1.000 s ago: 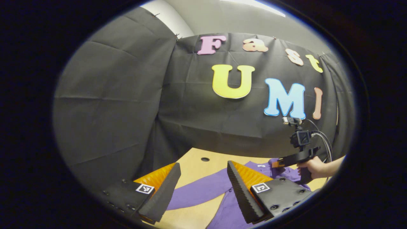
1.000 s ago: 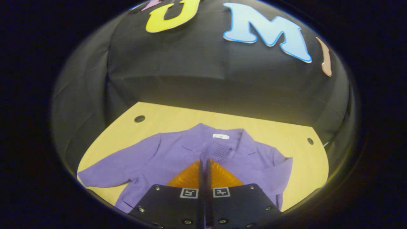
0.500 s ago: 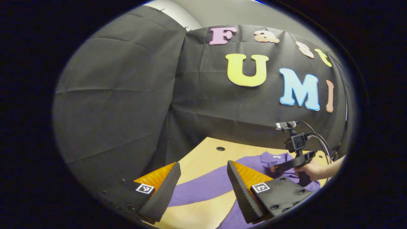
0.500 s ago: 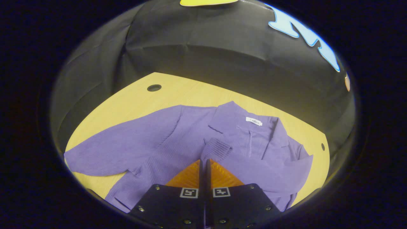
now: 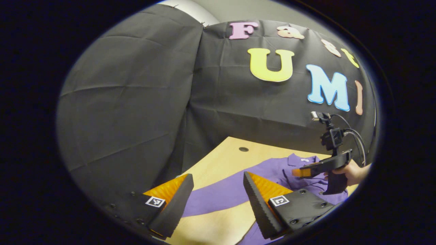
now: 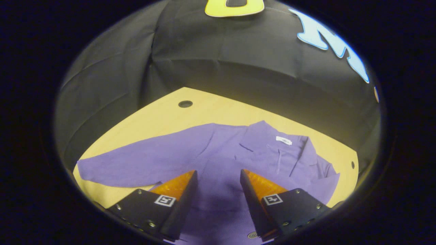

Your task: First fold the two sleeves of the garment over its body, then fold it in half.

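A purple knit garment (image 6: 218, 156) lies flat on the wooden table (image 6: 160, 115), collar and white label (image 6: 283, 140) toward the far side. One sleeve (image 6: 136, 163) stretches out to the left. The other sleeve (image 6: 323, 182) is folded in over the body at the right. My right gripper (image 6: 218, 173) hovers open over the middle of the body with nothing between its fingers. My left gripper (image 5: 218, 177) is open above the outstretched sleeve (image 5: 218, 195), apart from it. The right gripper (image 5: 298, 172) and the hand (image 5: 352, 170) holding it appear farther right over the garment's chest.
The tabletop has round cable holes (image 6: 185, 103) (image 6: 352, 165) near its far corners. Black cloth walls close in the table's far side and left side. Bare wood (image 5: 218, 221) lies in front of the outstretched sleeve.
My right gripper was shut on the folded sleeve's cuff; now it is open and lifted off, the cuff left on the body. The left gripper stays open, shifted slightly.
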Demonstrator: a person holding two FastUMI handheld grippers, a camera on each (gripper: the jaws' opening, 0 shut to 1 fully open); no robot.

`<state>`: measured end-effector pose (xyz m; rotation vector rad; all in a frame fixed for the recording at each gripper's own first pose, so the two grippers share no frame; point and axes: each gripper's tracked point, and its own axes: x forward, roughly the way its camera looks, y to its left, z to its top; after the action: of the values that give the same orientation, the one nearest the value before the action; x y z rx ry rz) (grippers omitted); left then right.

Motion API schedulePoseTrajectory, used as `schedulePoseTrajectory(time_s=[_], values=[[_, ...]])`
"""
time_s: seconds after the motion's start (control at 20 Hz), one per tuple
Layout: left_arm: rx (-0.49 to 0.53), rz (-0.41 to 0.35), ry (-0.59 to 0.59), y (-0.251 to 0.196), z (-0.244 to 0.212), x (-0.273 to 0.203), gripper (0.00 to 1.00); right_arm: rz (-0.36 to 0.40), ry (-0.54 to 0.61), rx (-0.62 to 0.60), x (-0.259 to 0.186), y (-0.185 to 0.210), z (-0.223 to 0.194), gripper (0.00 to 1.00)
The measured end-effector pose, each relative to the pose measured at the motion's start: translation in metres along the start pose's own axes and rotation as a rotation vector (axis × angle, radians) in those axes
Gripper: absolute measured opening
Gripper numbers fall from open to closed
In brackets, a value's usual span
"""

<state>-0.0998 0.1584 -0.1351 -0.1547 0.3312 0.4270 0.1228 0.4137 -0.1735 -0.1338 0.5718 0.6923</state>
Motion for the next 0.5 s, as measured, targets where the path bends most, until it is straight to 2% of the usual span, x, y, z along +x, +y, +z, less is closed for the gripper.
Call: schedulePoseTrajectory(time_s=[0.05,0.15,0.3,0.4,0.5], values=[[-0.004,0.01,0.007,0.002,-0.002,-0.001,0.94,0.001,-0.011,-0.003,-0.006,0.001,0.002,0.81],[-0.015,0.037,0.019,0.005,-0.005,-0.001,0.94,-0.003,-0.038,-0.007,-0.018,0.0,0.007,0.95],[-0.036,0.1,0.051,0.017,-0.017,-0.001,0.96,-0.002,-0.083,-0.005,-0.043,0.002,0.017,0.97],[-0.046,0.162,0.095,0.03,-0.029,-0.003,0.94,0.008,-0.114,0.008,-0.064,0.007,0.021,0.97],[-0.074,0.231,0.139,0.041,-0.04,-0.005,0.96,0.02,-0.138,0.017,-0.086,0.009,0.022,0.97]])
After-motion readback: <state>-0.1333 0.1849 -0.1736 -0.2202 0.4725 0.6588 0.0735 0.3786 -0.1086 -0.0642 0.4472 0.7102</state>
